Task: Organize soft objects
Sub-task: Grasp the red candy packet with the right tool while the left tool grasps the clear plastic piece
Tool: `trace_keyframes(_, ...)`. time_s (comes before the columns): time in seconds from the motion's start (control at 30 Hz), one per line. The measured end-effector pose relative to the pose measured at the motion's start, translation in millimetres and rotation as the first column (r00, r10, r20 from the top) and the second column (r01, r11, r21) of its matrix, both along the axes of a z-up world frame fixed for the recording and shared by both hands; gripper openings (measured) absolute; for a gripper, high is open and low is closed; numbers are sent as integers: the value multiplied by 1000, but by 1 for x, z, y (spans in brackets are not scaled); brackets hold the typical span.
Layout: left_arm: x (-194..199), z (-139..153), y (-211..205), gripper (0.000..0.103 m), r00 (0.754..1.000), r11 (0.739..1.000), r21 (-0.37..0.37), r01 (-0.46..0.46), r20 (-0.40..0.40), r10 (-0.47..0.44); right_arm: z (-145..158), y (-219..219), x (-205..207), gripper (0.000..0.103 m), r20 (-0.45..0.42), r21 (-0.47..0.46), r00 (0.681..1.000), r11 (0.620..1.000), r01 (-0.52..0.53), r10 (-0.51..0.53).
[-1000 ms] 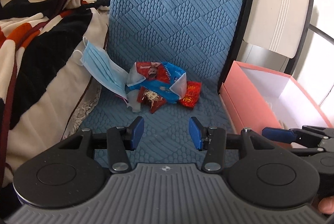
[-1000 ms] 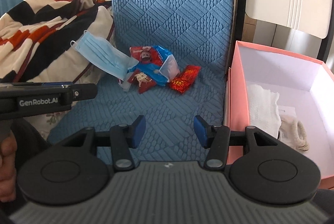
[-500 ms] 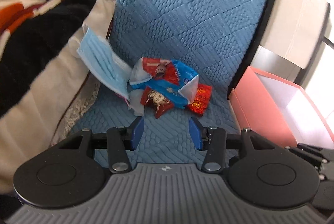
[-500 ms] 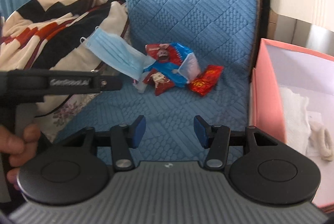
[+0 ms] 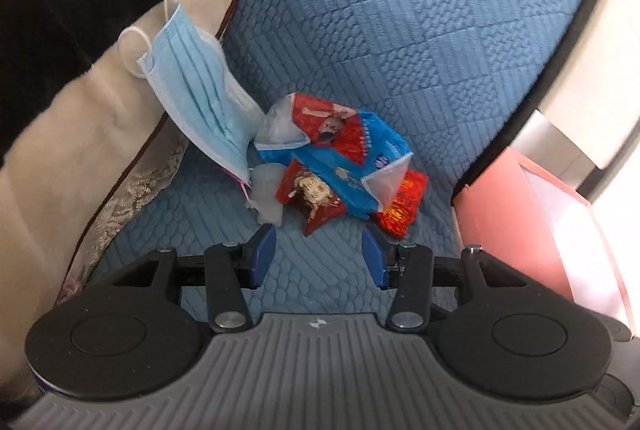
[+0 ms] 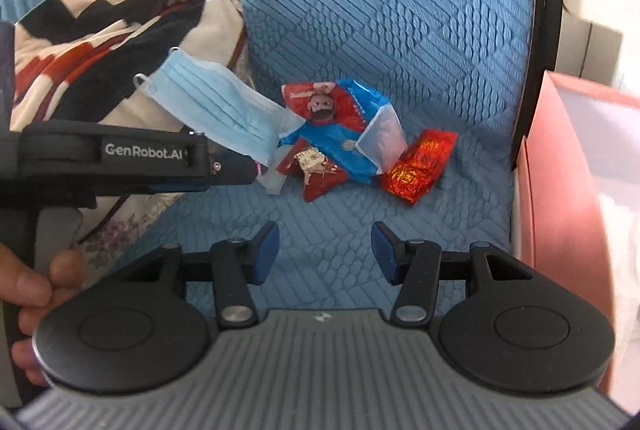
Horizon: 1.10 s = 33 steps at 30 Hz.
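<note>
- On the blue quilted seat cushion (image 5: 400, 41), seen from the left wrist, a small heap of soft litter lies at the frame's centre, just beyond the left gripper (image 5: 319, 254).
- That gripper's jaws stand apart with nothing between them; only cushion shows in the gap.
- At 10 o'clock from the heap, a blue surgical mask (image 5: 200, 93) leans against the striped blanket (image 5: 60, 29), its lower corner touching the heap.
- At the heap's centre sits a crumpled blue-and-red snack wrapper (image 5: 340, 149), with a small red packet (image 5: 312, 197) tucked under its near edge.
- At 4 o'clock from that wrapper lies a shiny red foil packet (image 5: 400, 205), touching it.
- At 3 o'clock, against the cushion's edge, stands a pink box (image 5: 500, 205).

- Across the same cushion (image 6: 400, 9), in the right wrist view, the heap again sits mid-frame, ahead of the right gripper (image 6: 325, 252).
- Its jaws are likewise parted and empty, well short of the litter.
- The mask (image 6: 216, 109) is at 10 o'clock from the snack wrapper (image 6: 340, 137), the small red packet (image 6: 316, 177) at 7 o'clock, the foil packet (image 6: 420, 165) at 4 o'clock.
- At 9 o'clock the left gripper's body (image 6: 120, 161) reaches in from the side, a hand (image 6: 32, 294) on its handle; its jaws cannot be judged here.
- The pink box's wall (image 6: 560, 189) fills the 3 o'clock edge; its contents are blurred.
</note>
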<state>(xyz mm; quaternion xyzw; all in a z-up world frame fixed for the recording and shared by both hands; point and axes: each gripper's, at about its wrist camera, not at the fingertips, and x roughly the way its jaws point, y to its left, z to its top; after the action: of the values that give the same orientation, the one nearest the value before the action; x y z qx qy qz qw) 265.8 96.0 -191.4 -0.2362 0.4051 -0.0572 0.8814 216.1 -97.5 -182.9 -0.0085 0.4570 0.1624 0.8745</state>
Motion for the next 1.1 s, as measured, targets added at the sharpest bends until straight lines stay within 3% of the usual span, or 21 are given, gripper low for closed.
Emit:
trace_keyframes(0.27,34,-7,6,52,999,1000,17,22,-27,-21,-16,6,28,53,16,-17,1000,1000,0,0)
trace_keyframes(0.47,55,-17,19,47,998,999,-45,19,-61,-21,-27,14,49,49,-2,15,1000,1000,-23,23)
trace_keyframes(0.7,84,-36,31,34,989,997,-73,-15,-150,4,-40,34,73,47,25,-13,994,994,-104,105)
trace_keyframes(0.87,107,-48,36,28,979,995,-98,-26,-202,6,-51,49,85,47,61,-106,982,979,-172,179)
trace_keyframes(1.1,124,-61,35,27,971,987,-158,-40,-239,1,-58,60,103,44,53,-95,965,963,-252,258)
